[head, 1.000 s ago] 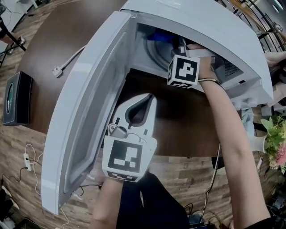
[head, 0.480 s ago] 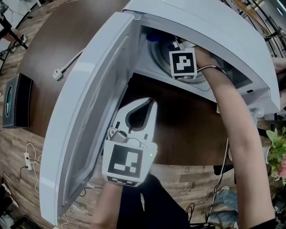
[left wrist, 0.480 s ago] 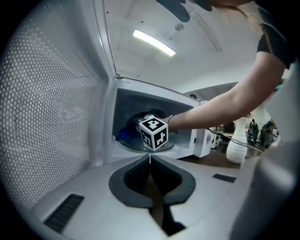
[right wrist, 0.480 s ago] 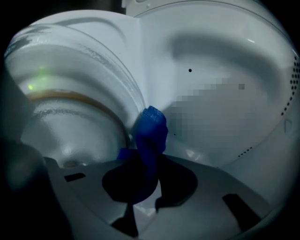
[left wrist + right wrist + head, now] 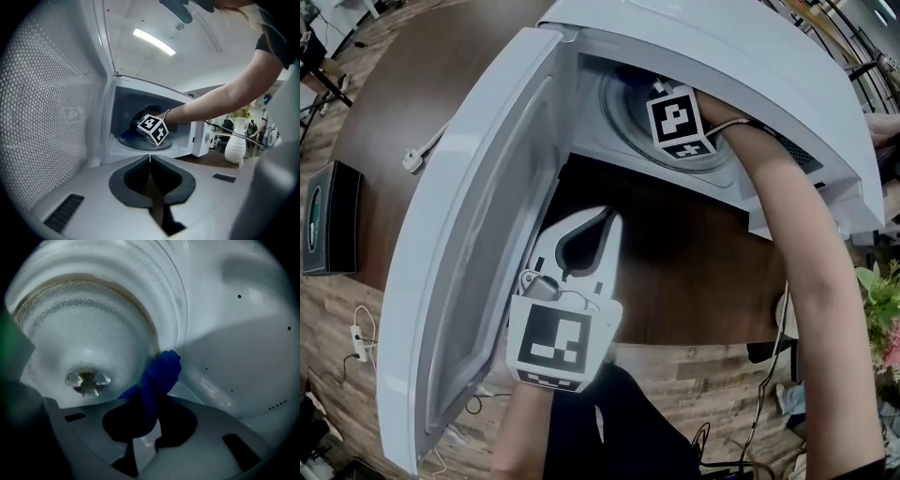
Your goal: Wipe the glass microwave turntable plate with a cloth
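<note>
The glass turntable plate [image 5: 89,333] lies inside the white microwave [image 5: 750,56], and its ribbed rim [image 5: 623,122] shows in the head view. My right gripper [image 5: 145,420] is deep in the cavity, shut on a twisted blue cloth [image 5: 157,378] that presses on the plate near its rim. From the head view only its marker cube [image 5: 680,122] shows; the jaws are hidden. In the left gripper view the cube [image 5: 153,129] sits over the plate [image 5: 145,144]. My left gripper [image 5: 607,220] hovers outside, in front of the opening, shut with nothing in it [image 5: 150,158].
The microwave door [image 5: 478,244] swings wide open to the left, close beside my left gripper. The brown table [image 5: 675,272] holds a white plug and cable [image 5: 412,159] and a black box [image 5: 328,216]. A white vase [image 5: 236,145] stands right of the microwave.
My right gripper has gone deeper and leftward over the plate, and the blue cloth no longer shows from the head view. The left gripper has hardly moved.
</note>
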Demonstrator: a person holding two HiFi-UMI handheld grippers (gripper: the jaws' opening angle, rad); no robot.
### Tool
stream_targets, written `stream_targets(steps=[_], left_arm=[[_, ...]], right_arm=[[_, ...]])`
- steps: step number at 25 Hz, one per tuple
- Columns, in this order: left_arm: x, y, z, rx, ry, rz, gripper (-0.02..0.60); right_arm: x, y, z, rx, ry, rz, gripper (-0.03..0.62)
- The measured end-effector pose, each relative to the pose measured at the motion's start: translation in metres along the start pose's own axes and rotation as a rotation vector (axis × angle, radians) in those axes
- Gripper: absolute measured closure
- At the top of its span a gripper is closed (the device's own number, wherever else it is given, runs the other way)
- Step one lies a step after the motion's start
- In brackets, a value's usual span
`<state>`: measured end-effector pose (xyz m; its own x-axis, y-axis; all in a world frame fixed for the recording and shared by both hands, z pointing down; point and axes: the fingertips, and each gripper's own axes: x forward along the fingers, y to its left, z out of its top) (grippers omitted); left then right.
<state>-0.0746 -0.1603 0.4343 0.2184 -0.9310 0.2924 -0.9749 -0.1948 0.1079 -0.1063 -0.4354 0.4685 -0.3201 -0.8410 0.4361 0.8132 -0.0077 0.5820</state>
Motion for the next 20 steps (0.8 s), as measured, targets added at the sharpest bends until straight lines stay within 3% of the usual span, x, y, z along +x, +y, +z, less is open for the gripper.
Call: stream_targets(steps=[20], left_arm=[[-0.004,-0.008,0.001,0.001,-0.003,-0.027,0.572]], right_arm=[[-0.011,0.113,-0.072,-0.08,0.243,0.5,0.542]])
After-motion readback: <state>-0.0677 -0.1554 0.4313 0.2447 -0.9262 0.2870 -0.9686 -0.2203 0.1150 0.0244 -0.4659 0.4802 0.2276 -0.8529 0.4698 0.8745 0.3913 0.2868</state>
